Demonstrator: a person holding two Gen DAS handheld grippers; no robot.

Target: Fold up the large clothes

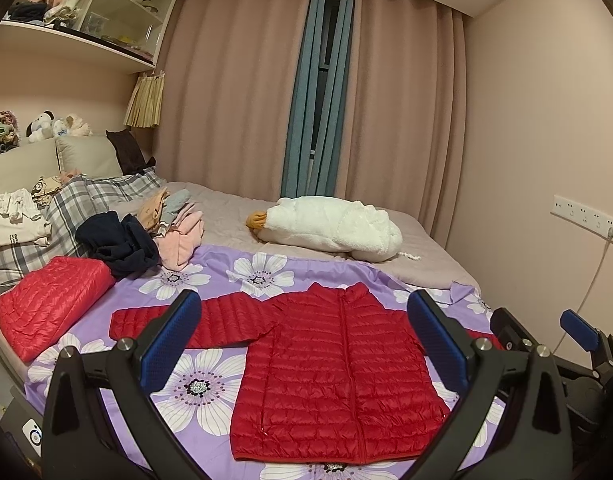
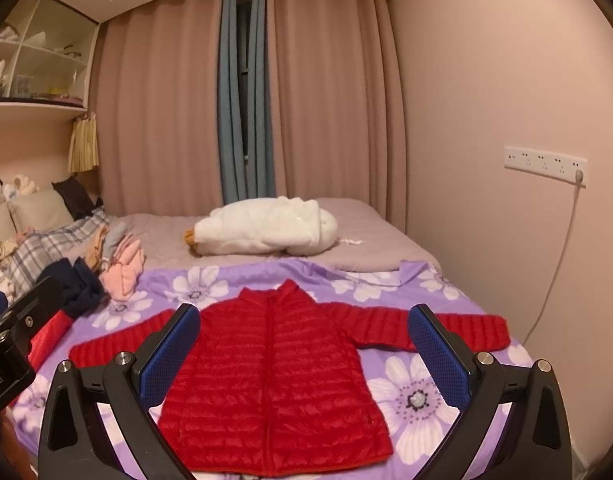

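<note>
A red quilted down jacket [image 1: 330, 368] lies front-up and zipped on the purple flowered sheet [image 1: 194, 388], collar toward twelve o'clock, hem toward six, both sleeves stretched out to nine and three. Laid flat and square like that, it looks ready for a first fold, with nothing yet turned in.

The left gripper [image 1: 306, 344] hangs above the jacket with its blue pads [image 1: 168, 344] spread wide and nothing between them. The right gripper [image 2: 306, 352] is the same: wide apart, empty, centred over the chest. I'd guess each is held high so the person can pick a sleeve or shoulder seam to pinch.

At about nine o'clock in the left view sits a second red down jacket [image 1: 50, 304], already folded into a pad, presumably the finished pile. Beyond it, a heap of dark and pink clothes [image 1: 146, 240] waits, and a white fleece garment [image 1: 334, 228] lies toward the curtains [image 1: 234, 92] at twelve.
</note>
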